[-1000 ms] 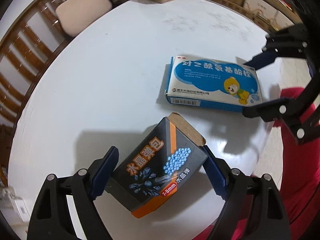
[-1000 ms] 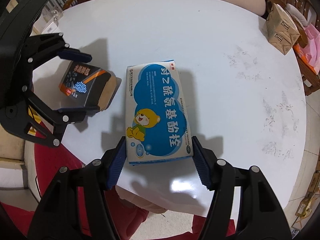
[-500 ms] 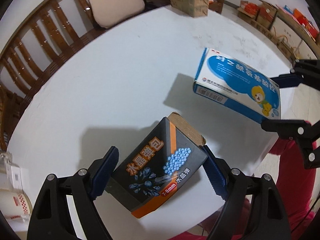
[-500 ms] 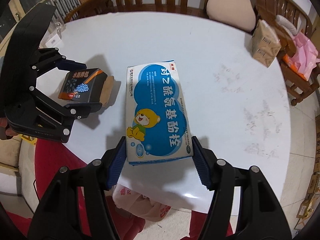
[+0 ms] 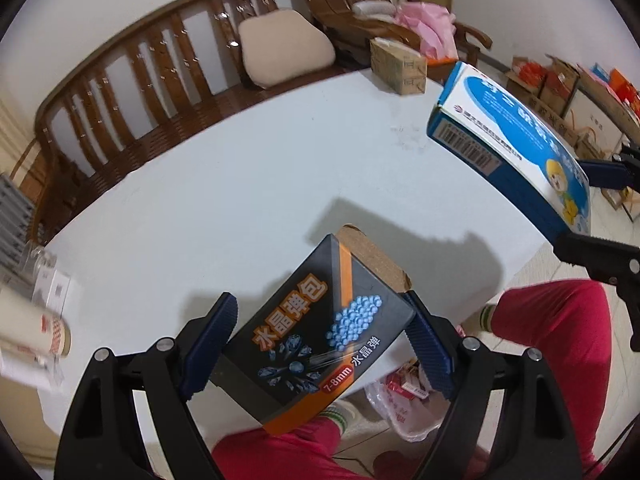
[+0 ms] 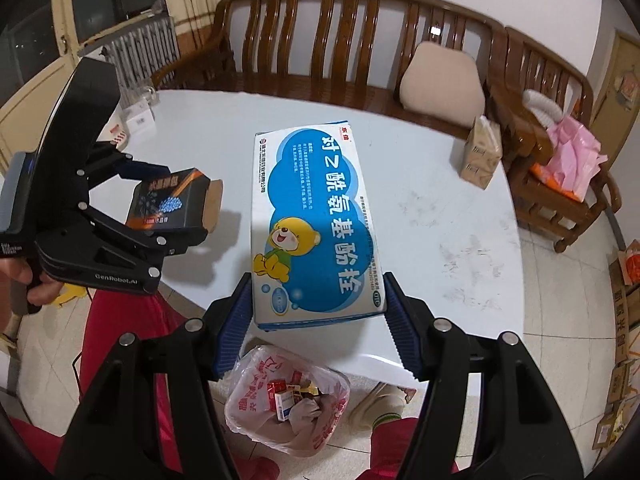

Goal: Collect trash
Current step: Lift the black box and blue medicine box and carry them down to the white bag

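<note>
My left gripper (image 5: 320,330) is shut on a black and orange box (image 5: 316,336) with an open brown flap, held above the near edge of the white round table (image 5: 240,184). My right gripper (image 6: 316,316) is shut on a blue and white medicine box (image 6: 314,224) with a yellow bear, lifted over the table edge. That box also shows at the right of the left wrist view (image 5: 516,148). The left gripper with the black box (image 6: 176,200) shows at the left of the right wrist view. A clear plastic trash bag (image 6: 288,396) with small cartons sits on the floor below.
A small cardboard carton (image 6: 480,156) stands at the table's far edge. A wooden bench (image 6: 360,40) with a beige cushion (image 6: 442,84) curves behind the table. White items (image 5: 36,320) lie at the table's left. The person's red-trousered legs (image 5: 560,340) are beside the bag.
Both grippers have lifted their boxes off the table and pulled back toward the near edge. The floor and the trash bag have come into view below.
</note>
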